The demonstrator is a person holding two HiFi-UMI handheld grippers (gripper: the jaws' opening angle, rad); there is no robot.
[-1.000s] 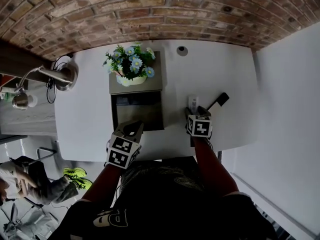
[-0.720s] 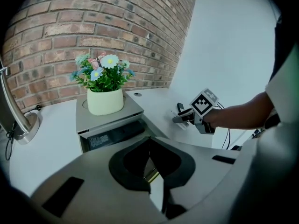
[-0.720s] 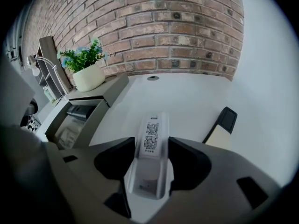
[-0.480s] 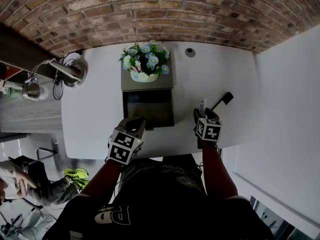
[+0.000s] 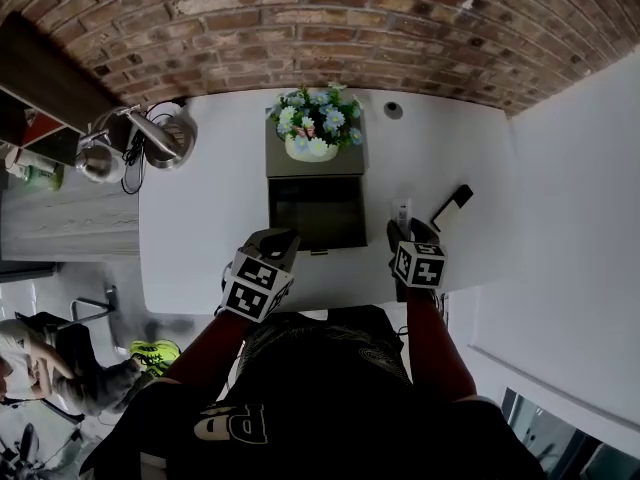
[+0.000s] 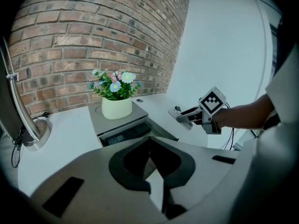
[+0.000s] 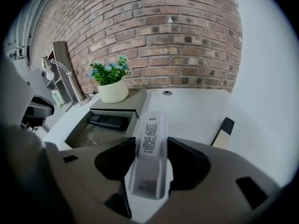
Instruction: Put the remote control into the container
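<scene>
**Even, Soft Light; Strong Fisheye Bend**

Diffuse light fills all three views. The glossy white surface (image 5: 200, 228) reads bright without hard glare, and the shadows on it are faint. The head view darkens toward the bottom, where the person's black shirt (image 5: 320, 388) swallows detail. Every picture bows heavily: the red brick wall (image 5: 300, 18) curves into an arc, and both gripper views fade to black round their circular edges. In the left gripper view, the grey left claw (image 6: 149, 141) sits close to the lens, soft and shadowed. The white oblong remote control (image 7: 150, 148) is fairly sharp, though its printed label is too small to read.
</scene>
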